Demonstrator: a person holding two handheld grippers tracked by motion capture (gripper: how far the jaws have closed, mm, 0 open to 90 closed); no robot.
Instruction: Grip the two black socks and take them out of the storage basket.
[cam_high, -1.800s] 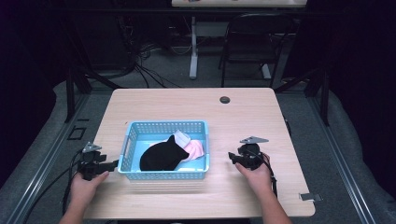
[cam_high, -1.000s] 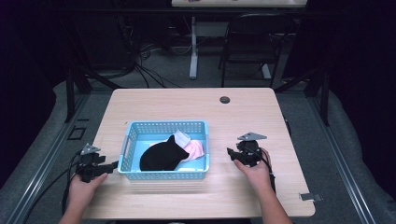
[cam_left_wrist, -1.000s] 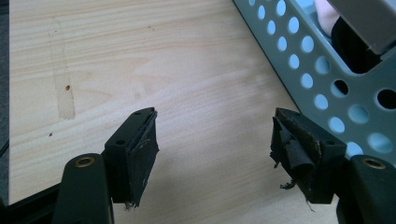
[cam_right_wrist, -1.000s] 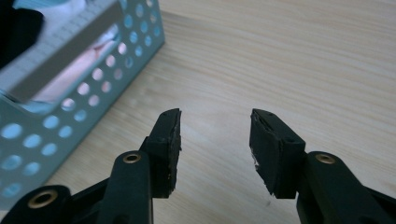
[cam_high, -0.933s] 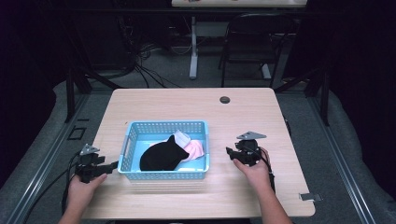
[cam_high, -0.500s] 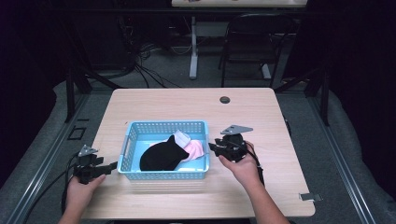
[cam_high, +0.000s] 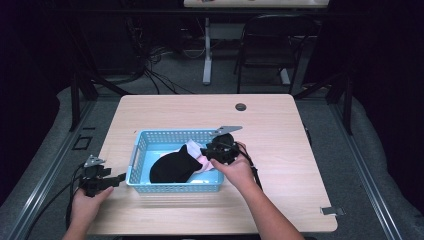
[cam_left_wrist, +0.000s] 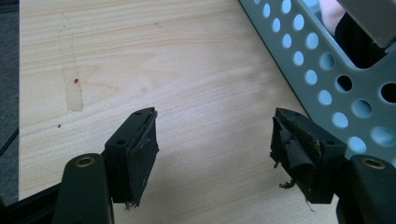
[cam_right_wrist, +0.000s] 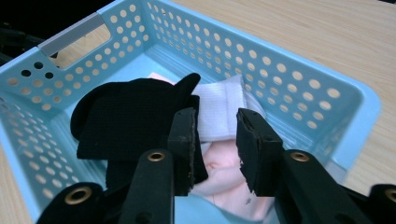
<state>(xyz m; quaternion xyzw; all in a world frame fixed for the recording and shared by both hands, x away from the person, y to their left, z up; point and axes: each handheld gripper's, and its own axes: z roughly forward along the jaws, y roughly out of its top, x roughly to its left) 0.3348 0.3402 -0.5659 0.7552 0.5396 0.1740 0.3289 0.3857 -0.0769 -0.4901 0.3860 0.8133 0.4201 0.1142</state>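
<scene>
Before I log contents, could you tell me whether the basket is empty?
Not empty: the blue basket holds black, white and pink cloth.

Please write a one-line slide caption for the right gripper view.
Right gripper poised, part open, over white cloth, black cloth and pink cloth in the blue basket.
</scene>
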